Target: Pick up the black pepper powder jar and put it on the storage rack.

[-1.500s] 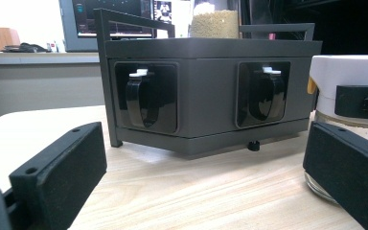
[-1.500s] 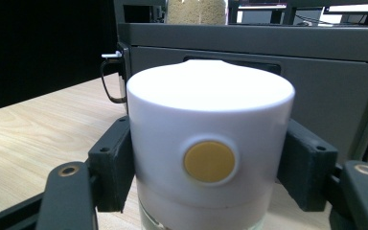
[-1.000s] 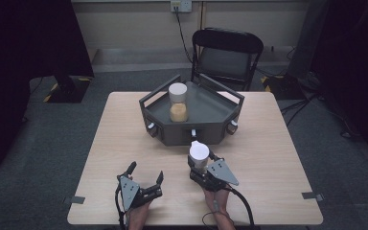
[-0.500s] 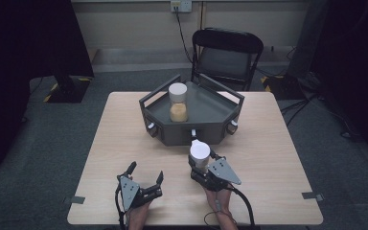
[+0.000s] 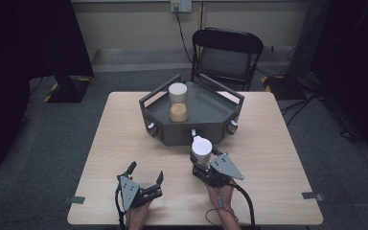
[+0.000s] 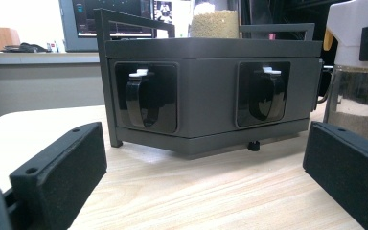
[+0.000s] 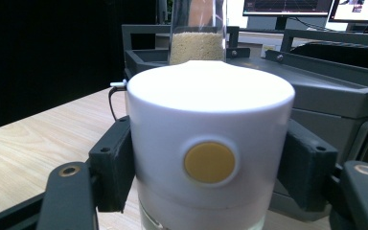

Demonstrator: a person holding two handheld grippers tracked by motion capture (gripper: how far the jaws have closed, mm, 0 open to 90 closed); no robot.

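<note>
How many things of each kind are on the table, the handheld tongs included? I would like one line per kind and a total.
Jars with a white lid: 2, one standing in the tray, one held by the right tongs
Dark grey tray with handles: 1
Handheld tongs: 2, left open, right shut on its jar
Total: 5

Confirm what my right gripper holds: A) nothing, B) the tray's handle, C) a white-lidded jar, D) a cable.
C: in the right gripper view, the right gripper has both pads pressed on the white-lidded jar, just in front of the grey tray.
</note>
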